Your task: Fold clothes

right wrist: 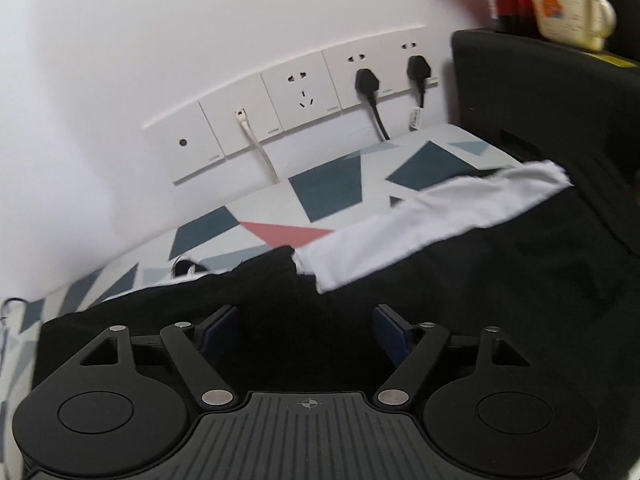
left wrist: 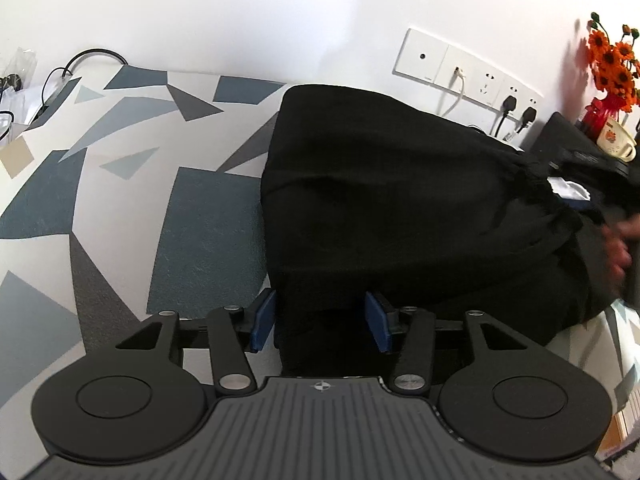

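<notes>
A black garment lies folded on a table cover with a geometric pattern; its gathered waistband points right, where a white inner piece shows. My left gripper is at the garment's near left corner. Its blue pads stand apart with black cloth between them and do not visibly pinch it. In the right wrist view the black garment fills the foreground, with a white strip of fabric across it. My right gripper hovers open over the black cloth. A blurred hand shows at the right edge.
A row of wall sockets with black plugs and a white cable runs along the wall behind the table. A black box stands at the right, carrying a cream mug. Orange flowers rise above it. Loose cables lie far left.
</notes>
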A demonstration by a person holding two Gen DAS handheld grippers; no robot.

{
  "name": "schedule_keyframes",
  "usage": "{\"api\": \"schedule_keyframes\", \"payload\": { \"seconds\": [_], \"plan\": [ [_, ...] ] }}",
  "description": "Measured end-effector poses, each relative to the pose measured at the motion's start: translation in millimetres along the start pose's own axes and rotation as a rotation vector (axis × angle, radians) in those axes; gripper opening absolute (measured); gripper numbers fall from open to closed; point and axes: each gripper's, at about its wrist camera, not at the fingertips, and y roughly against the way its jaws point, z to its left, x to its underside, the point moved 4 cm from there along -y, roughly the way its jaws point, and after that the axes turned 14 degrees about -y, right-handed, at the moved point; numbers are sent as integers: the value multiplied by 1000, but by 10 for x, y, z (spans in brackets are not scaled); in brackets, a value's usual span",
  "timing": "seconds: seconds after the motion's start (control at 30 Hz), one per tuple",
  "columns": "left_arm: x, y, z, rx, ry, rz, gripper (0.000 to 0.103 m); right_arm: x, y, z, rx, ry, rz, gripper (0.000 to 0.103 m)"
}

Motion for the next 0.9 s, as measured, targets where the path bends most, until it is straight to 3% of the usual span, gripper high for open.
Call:
{"api": "schedule_keyframes", "payload": {
  "seconds": [0.07, 0.13, 0.2, 0.23, 0.27, 0.3, 0.37, 0.43, 0.5, 0.6, 0.63, 0.67, 0.73, 0.83, 0.9],
  "plan": [
    [3, -15, -55, -26, -51, 4, 45, 83, 155, -74, -9, 1, 21, 71],
    [5, -18, -123, -61, -113, 10, 20, 202, 297, -111, 12, 39, 30, 73],
    [6, 14, -162, -81, -165, 8, 15, 323, 368, -108, 8, 72, 46, 73],
    [6, 36, -170, -87, -181, 6, 13, 375, 379, -102, 0, 85, 59, 69],
    [8, 56, -170, -91, -190, 4, 13, 412, 363, -96, -3, 97, 74, 48],
    [12, 66, -167, -91, -197, 6, 13, 436, 344, -90, 5, 110, 85, 38],
    [15, 53, -163, -86, -194, 17, 14, 435, 336, -110, 3, 85, 88, 35],
    [7, 15, -164, -91, -164, 43, 27, 422, 322, -166, 9, 36, 89, 35],
    [-23, -3, -138, -90, -74, 84, 32, 405, 325, -214, 9, -1, 78, 39],
    [-177, 155, -125, -71, 30, 50, 46, 325, 485, -270, -22, -81, -3, 55],
    [-240, 227, -144, -75, 39, 23, 54, 282, 574, -312, -38, -112, -41, 68],
    [-313, 311, -195, -96, 21, -19, 58, 241, 650, -367, -57, -138, -67, 73],
    [-462, 401, -351, -128, -31, -84, 68, 161, 798, -489, -84, -187, -114, 73],
    [-666, 298, -665, -82, -104, -100, 68, 56, 997, -841, -41, -284, -173, 71],
    [-759, 110, -912, -51, -139, -68, 68, 14, 1166, -1134, -21, -376, -234, 72]
  ]
}}
